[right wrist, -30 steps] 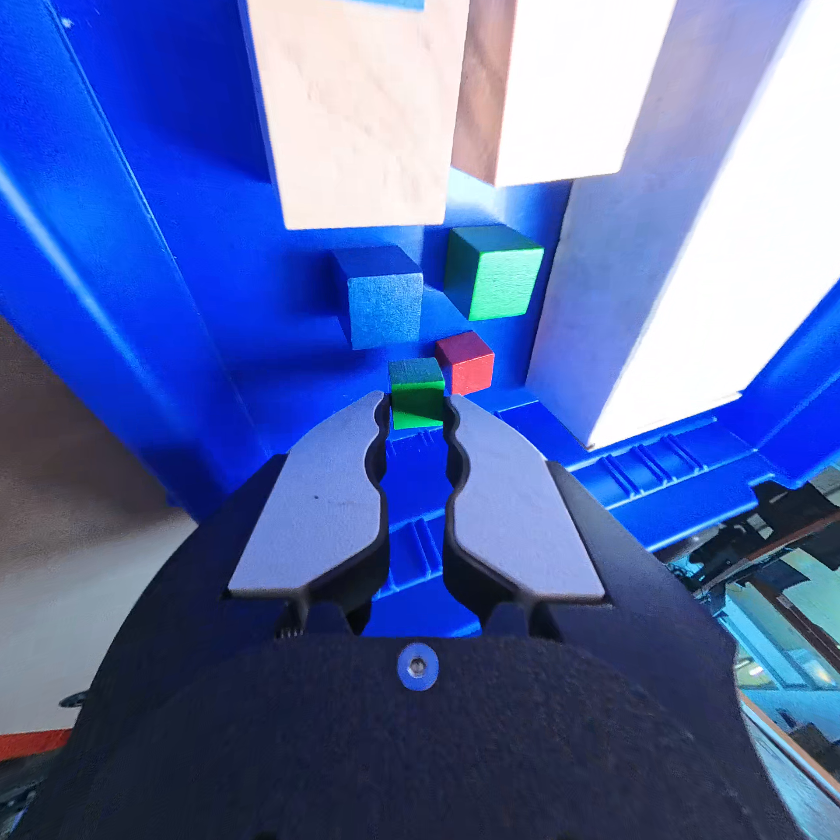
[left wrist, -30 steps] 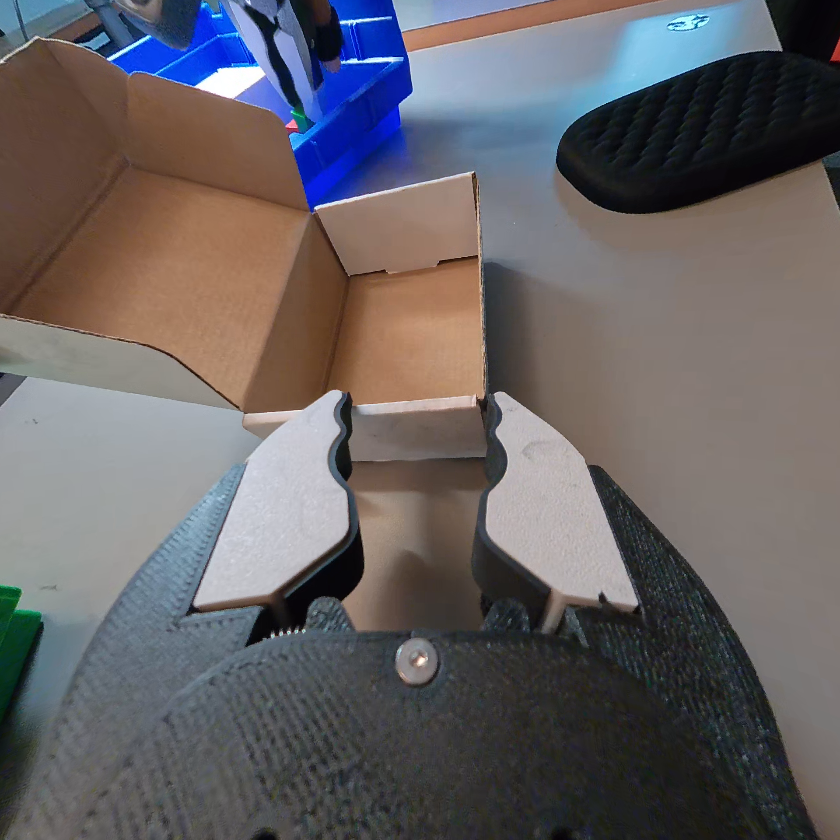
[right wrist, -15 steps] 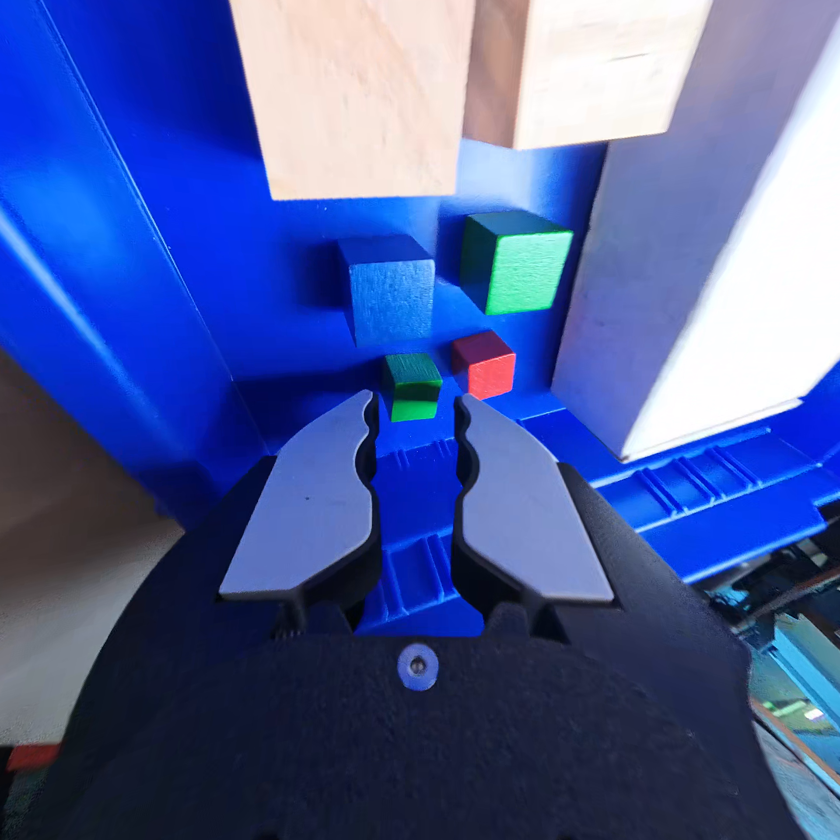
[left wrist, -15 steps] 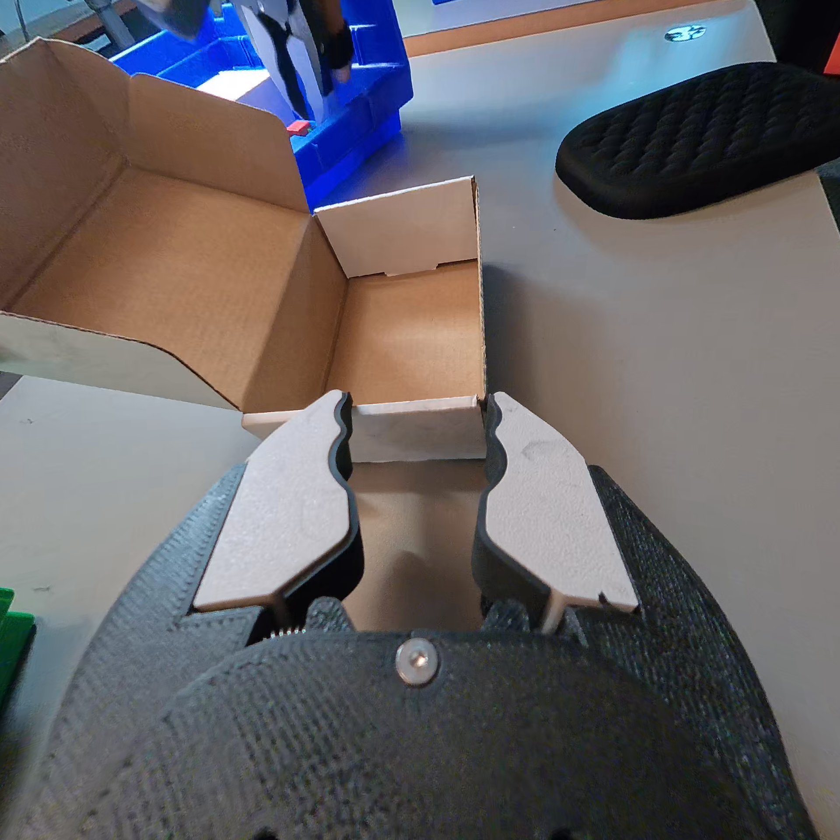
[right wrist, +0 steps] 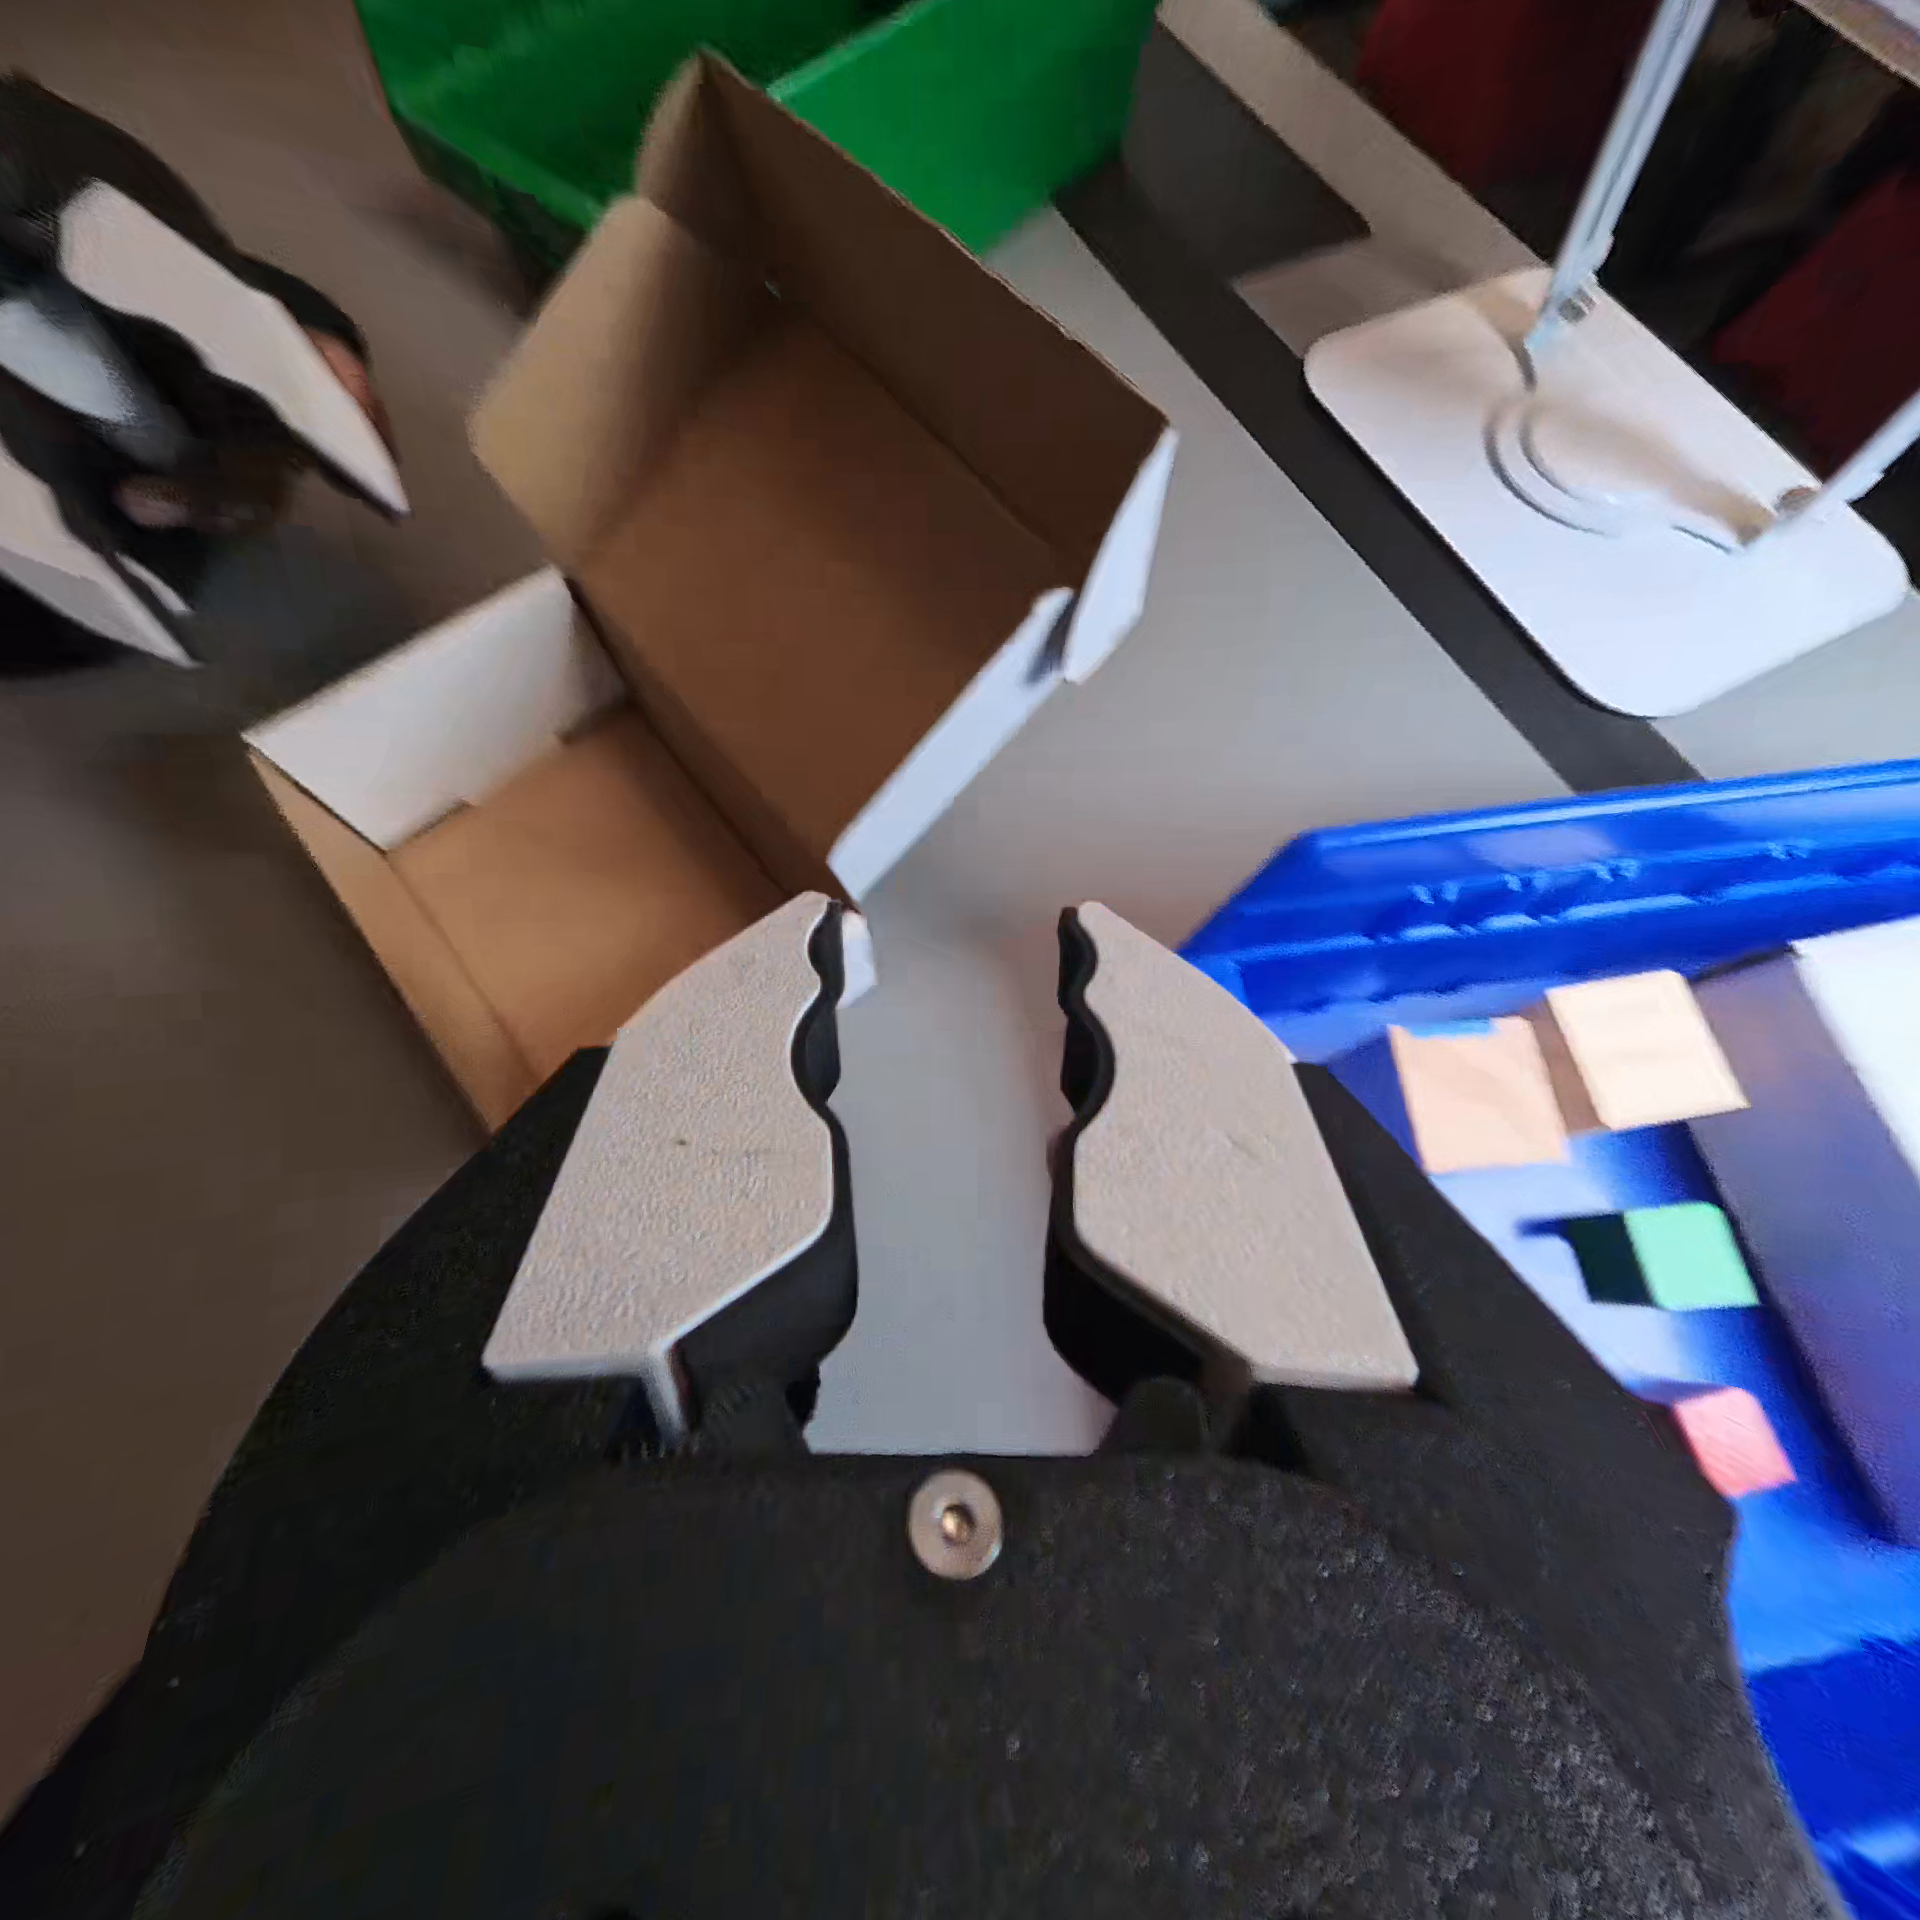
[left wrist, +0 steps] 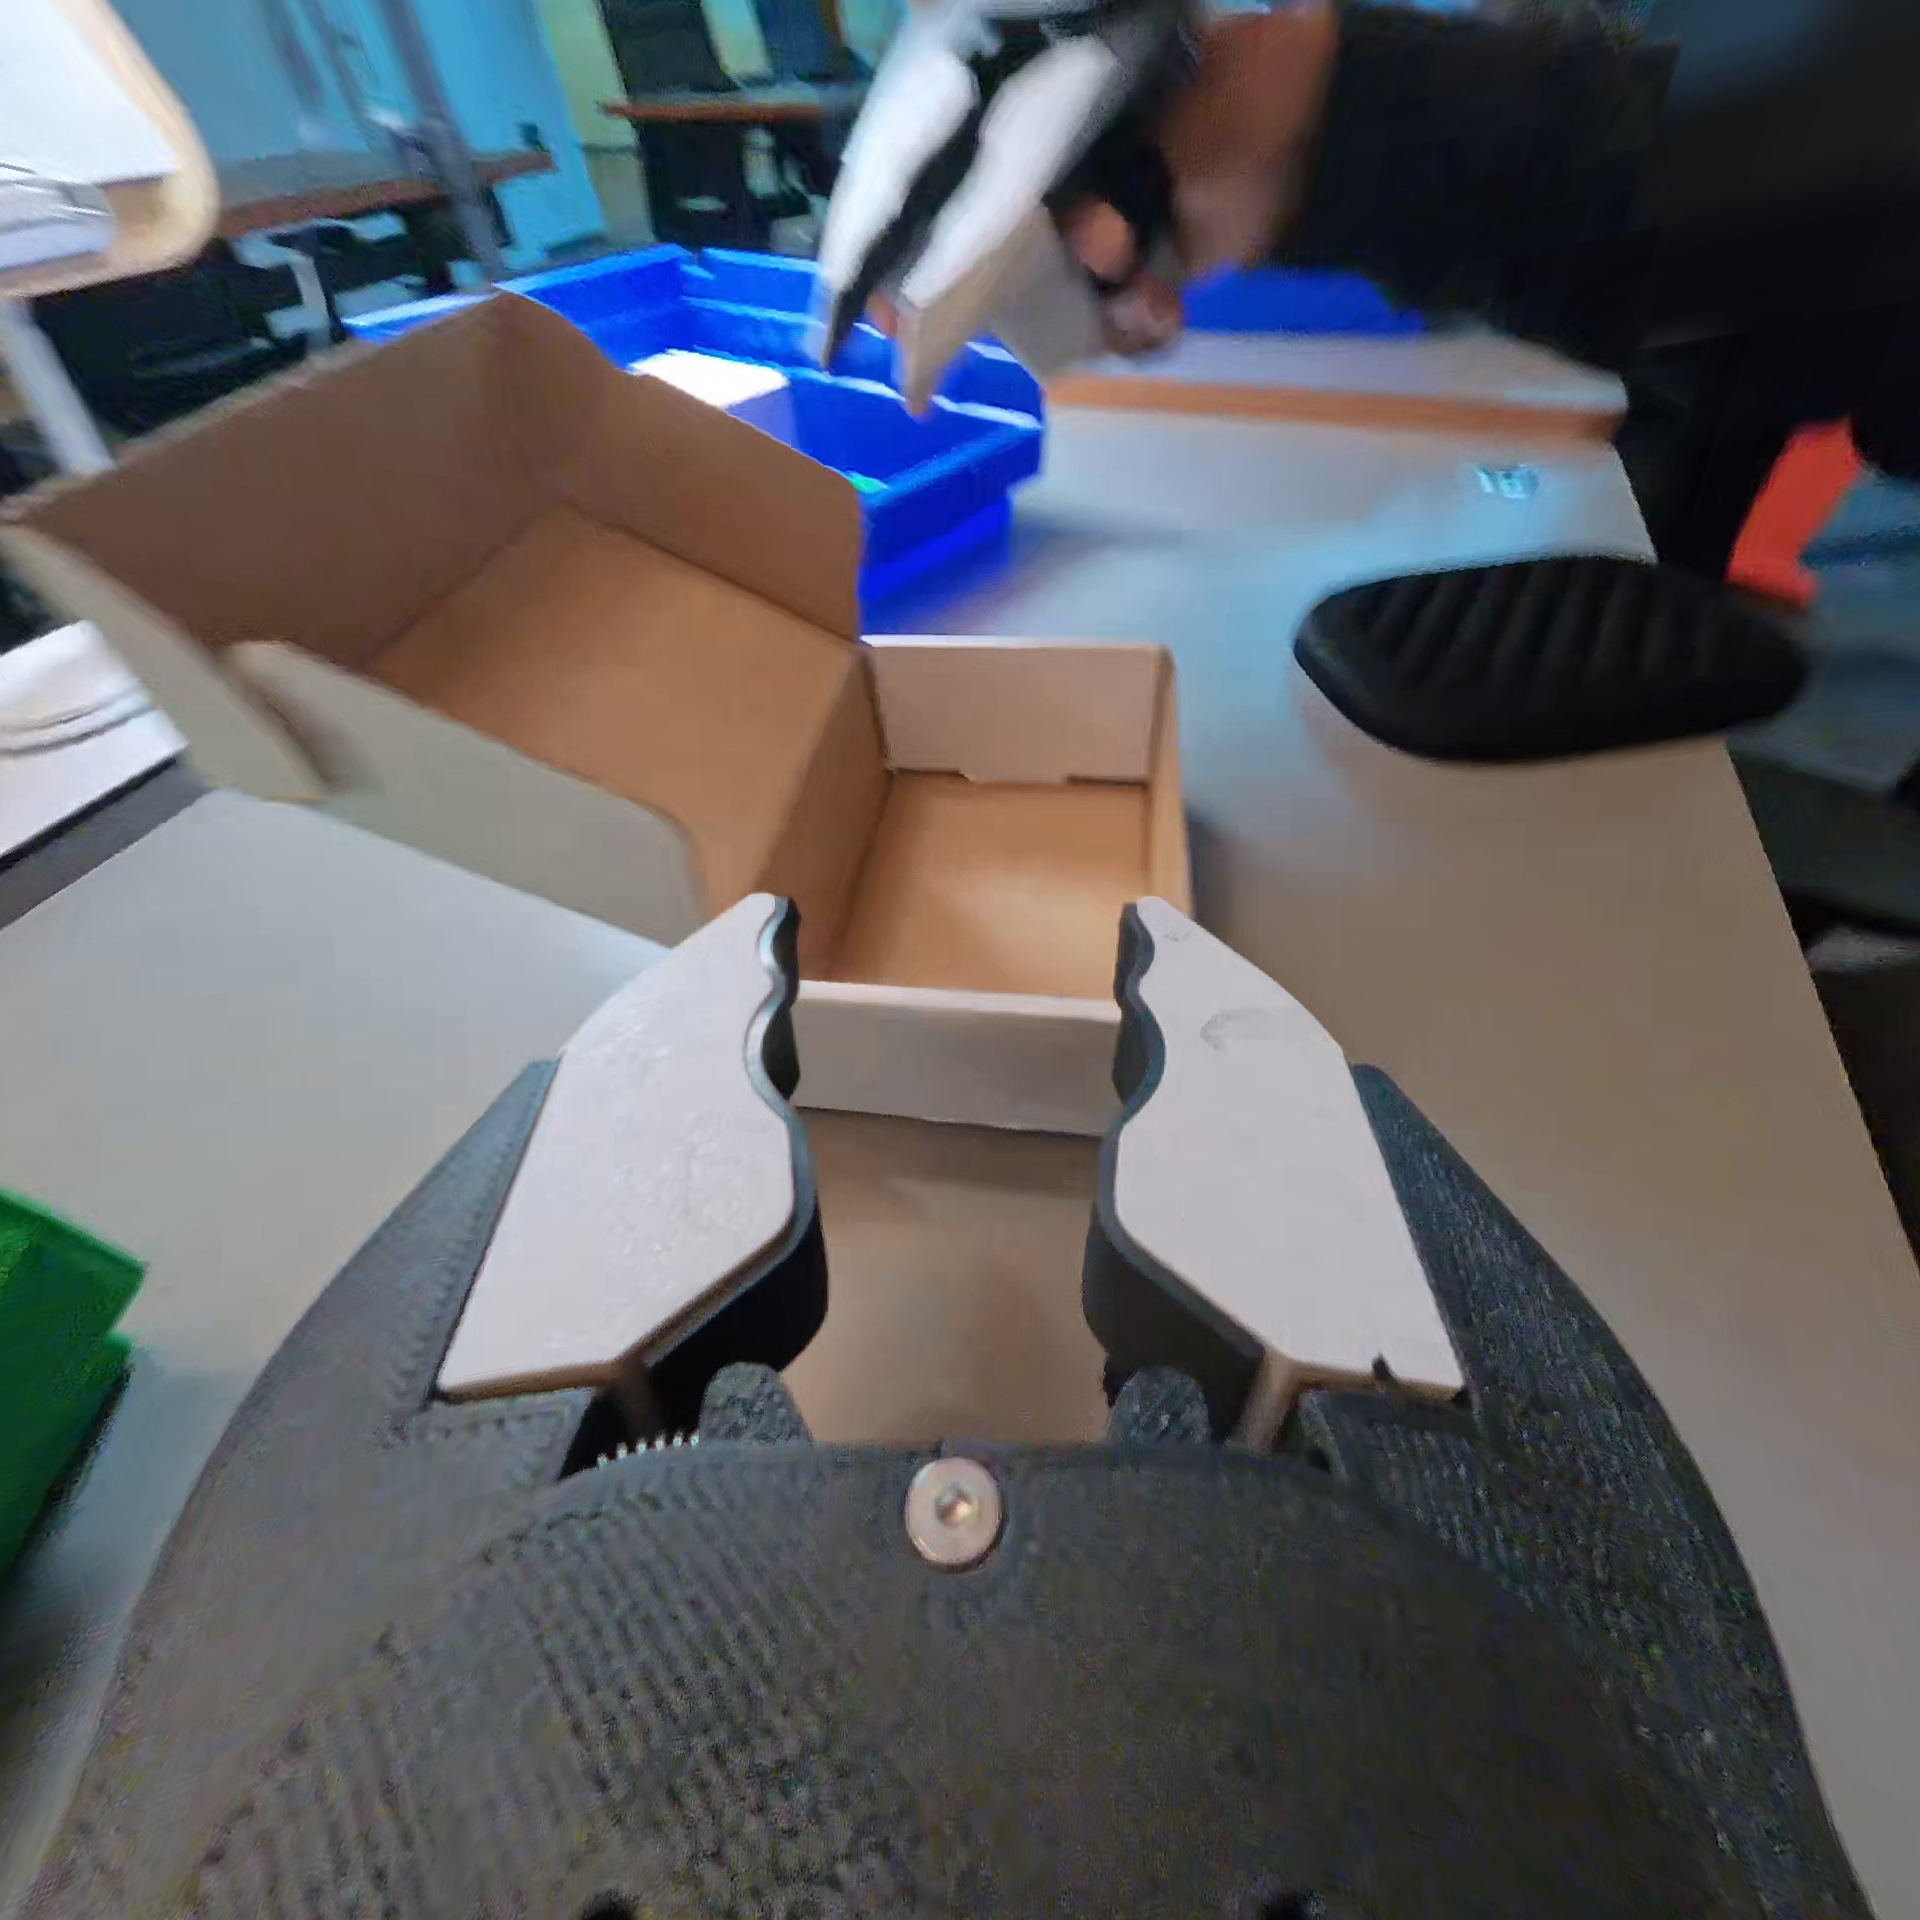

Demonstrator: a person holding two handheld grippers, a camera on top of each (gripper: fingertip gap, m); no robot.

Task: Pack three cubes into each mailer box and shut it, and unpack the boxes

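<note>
The mailer box (left wrist: 951, 1049) stands open and empty on the table, its lid (left wrist: 623, 582) folded back to the left. My left gripper (left wrist: 956, 914) is open at the box's near end, and the near wall shows between its fingers. In the right wrist view the left gripper (right wrist: 296, 587) hovers just above that end of the box (right wrist: 416, 675). My right gripper (right wrist: 951, 925) is open and empty over the table, between the lid (right wrist: 831, 499) and the blue bin (right wrist: 1558, 894). It shows blurred above the bin in the left wrist view (left wrist: 873, 379).
The blue bin holds a green cube (right wrist: 1683, 1268), a red cube (right wrist: 1730, 1439) and wooden blocks (right wrist: 1475, 1091). A green bin (right wrist: 935, 94) stands beyond the box. A white lamp base (right wrist: 1558, 468) sits at the right. A black padded rest (left wrist: 1548, 655) lies at the table's right edge. There is about 20 cm between the tips of the two grippers. The lid (right wrist: 831, 499) sits 12 cm or so from the ends of my left fingers.
My right gripper let go of the small green cube in the blue bin, opened wider and swung up and out towards the box. My left gripper tilted up, and the box wall sits lower between its fingers.
</note>
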